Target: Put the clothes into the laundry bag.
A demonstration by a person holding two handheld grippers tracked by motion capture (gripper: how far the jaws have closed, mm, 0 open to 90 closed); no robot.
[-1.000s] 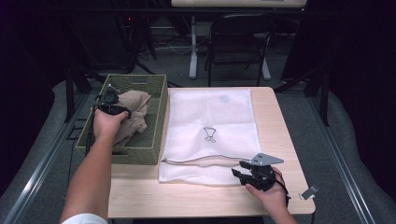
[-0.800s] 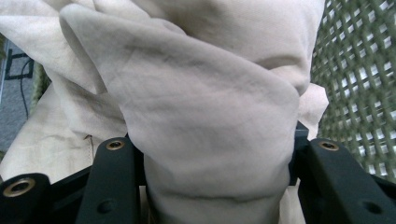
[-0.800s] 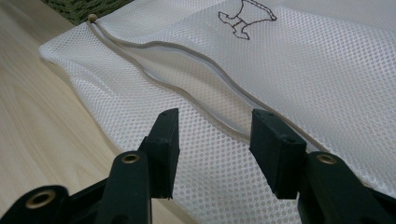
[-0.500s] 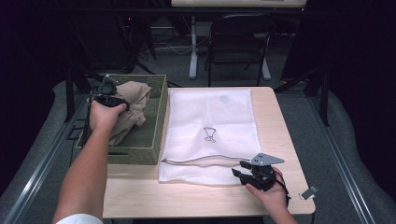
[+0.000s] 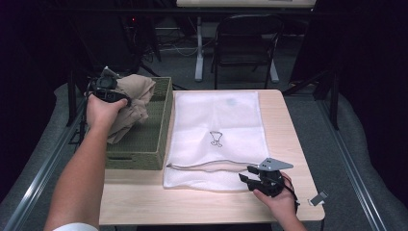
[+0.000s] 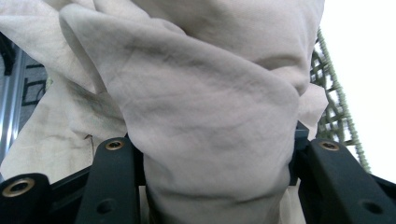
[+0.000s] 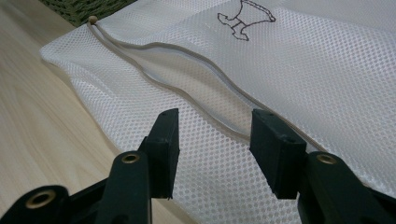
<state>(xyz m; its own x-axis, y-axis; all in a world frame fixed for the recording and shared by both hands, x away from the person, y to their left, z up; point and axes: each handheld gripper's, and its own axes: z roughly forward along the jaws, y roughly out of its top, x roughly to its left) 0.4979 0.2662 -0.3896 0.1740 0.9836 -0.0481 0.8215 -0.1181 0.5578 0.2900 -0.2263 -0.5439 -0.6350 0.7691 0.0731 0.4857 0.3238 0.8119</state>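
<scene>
A beige cloth garment point(image 5: 133, 102) hangs bunched above the green woven basket point(image 5: 144, 144) at the table's left. My left gripper point(image 5: 108, 91) is shut on the garment point(image 6: 210, 121), whose folds bulge between the two black jaws. A white mesh laundry bag point(image 5: 216, 134) with a small black printed figure lies flat on the table's middle. Its zipper opening point(image 7: 187, 79) gapes along the near edge. My right gripper point(image 5: 252, 179) rests open at the bag's near right corner, its fingertips point(image 7: 170, 140) hovering over the mesh point(image 7: 303, 74) just short of the zipper.
The wooden table point(image 5: 144, 202) has bare strips along its near and right edges. A small grey tag point(image 5: 318, 198) lies at the near right corner. A black folding chair point(image 5: 245, 43) stands beyond the far edge.
My left gripper has lifted the beige garment up out of the basket and drawn it back toward the left. The right gripper has stayed put.
</scene>
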